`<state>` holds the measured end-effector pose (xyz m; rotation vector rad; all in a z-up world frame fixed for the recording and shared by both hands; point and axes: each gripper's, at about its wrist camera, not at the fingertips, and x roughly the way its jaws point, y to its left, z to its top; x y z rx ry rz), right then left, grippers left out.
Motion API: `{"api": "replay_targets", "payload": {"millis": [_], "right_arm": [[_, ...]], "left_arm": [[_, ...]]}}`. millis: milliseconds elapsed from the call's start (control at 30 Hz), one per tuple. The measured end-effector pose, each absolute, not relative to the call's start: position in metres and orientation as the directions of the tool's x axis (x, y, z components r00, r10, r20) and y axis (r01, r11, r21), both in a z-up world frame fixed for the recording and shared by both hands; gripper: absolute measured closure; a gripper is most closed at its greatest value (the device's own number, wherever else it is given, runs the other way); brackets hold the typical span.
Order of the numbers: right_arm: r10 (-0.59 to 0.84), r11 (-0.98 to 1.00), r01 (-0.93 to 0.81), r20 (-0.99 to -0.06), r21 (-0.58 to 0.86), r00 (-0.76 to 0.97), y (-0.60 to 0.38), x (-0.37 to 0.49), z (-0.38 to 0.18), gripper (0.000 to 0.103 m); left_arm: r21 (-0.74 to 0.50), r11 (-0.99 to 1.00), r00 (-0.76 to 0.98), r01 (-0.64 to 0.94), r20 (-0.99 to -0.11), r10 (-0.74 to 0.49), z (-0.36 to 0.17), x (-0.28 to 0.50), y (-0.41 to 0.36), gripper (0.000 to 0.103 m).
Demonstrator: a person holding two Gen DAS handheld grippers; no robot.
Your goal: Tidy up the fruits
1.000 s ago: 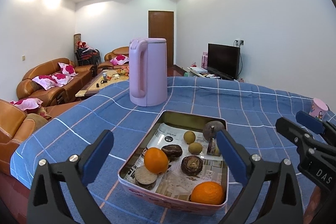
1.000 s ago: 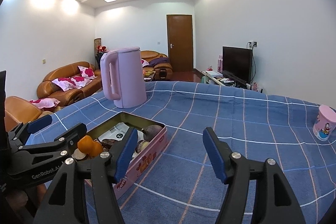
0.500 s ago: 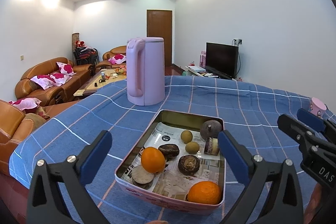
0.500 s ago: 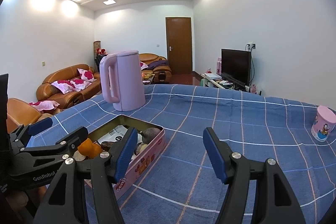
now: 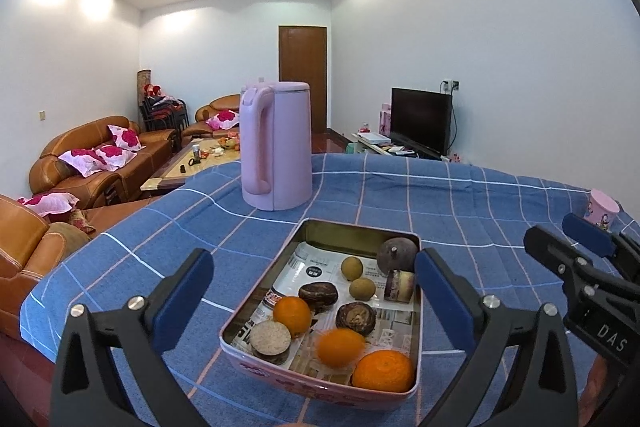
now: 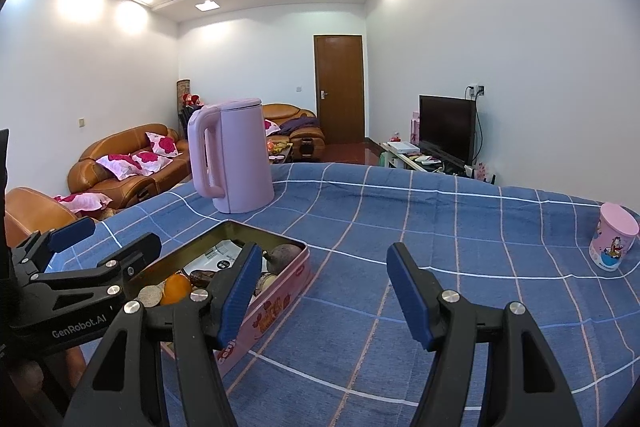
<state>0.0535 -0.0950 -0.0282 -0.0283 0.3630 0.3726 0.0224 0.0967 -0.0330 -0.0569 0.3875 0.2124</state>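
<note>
Your left gripper (image 5: 314,291) hovers wide open over the pink tin (image 5: 320,387) on the blue-checked counter (image 5: 460,211), framing the fruit so any piece can be reached. The oranges (image 5: 382,371) crowd the near end among darker fruits. Your right gripper (image 6: 324,287) waits open and empty beside the tin, clear of the kettle (image 5: 278,147).

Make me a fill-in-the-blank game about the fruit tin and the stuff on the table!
1. The tin holds ___ oranges.
2. The tall kettle behind the tin is coloured ___.
3. The tin's bottom is lined with ___.
4. The small pink cup stands on the blue checked ___.

Missing words: three; pink; newspaper; tablecloth
</note>
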Motion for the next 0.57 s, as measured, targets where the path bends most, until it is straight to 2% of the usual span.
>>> {"api": "replay_targets", "payload": {"millis": [567], "right_arm": [[0.336,0.938,-0.343,-0.357,0.045,0.872,-0.107,0.053,-0.029,0.037]], "left_arm": [[0.025,0.974,0.898,-0.223,-0.383,0.216,-0.035,0.024,0.092,0.000]]}}
